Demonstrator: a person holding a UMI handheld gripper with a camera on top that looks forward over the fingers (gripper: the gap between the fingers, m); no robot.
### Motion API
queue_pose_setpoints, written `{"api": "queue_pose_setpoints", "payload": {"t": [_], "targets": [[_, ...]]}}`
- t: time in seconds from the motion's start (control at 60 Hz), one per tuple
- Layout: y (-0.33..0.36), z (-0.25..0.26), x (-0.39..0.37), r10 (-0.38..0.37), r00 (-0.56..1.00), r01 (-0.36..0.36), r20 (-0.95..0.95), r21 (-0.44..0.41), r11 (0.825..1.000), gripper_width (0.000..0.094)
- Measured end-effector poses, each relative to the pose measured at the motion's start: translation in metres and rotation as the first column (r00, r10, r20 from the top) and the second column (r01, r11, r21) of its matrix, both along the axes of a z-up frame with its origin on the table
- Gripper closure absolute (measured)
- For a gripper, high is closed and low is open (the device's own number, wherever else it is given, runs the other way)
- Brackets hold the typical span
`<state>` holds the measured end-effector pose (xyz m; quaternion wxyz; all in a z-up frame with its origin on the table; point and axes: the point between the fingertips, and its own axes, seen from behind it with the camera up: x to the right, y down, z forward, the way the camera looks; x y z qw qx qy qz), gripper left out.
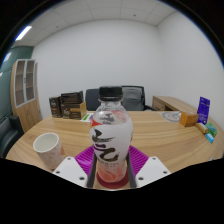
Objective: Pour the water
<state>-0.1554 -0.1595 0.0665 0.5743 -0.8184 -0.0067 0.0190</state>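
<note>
The clear plastic water bottle with a black cap and a white label bearing black and red lettering (111, 135) stands upright between the fingers of the gripper (111, 172), whose magenta pads (84, 161) press against its base on both sides, so it looks clamped. Beneath lies the long light wooden table (160, 130). Just left of the bottle sits a pale paper cup with an open mouth (47, 149). The grasp seems done and pouring not begun; next, I judge, the bottle must travel over the cup and tilt, though the cap appears on.
</note>
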Motion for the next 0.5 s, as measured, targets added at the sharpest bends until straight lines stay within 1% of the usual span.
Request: {"api": "queue_pose_setpoints", "payload": {"t": [0.033,0.05,0.133,0.183,0.25,0.3,0.5], "targets": [[0.0,-0.005,-0.002,-0.004,1.0,0.004,0.003,-0.021,1.0,0.0413],[-0.002,-0.006,-0.001,-0.006,1.0,0.006,0.007,-0.035,0.999,0.0371],[-0.013,-0.001,0.0,-0.011,1.0,0.012,0.015,-0.072,0.997,0.0061],[-0.022,0.006,0.001,-0.019,1.0,0.021,0.015,-0.08,0.997,0.0106],[-0.041,0.019,0.001,-0.036,0.999,0.038,0.016,-0.091,0.995,0.0065],[-0.057,0.032,-0.001,-0.043,0.999,0.045,0.015,-0.1,0.994,0.0079],[-0.147,0.088,-0.012,-0.083,0.996,0.081,-0.009,-0.144,0.986,0.0081]]}}
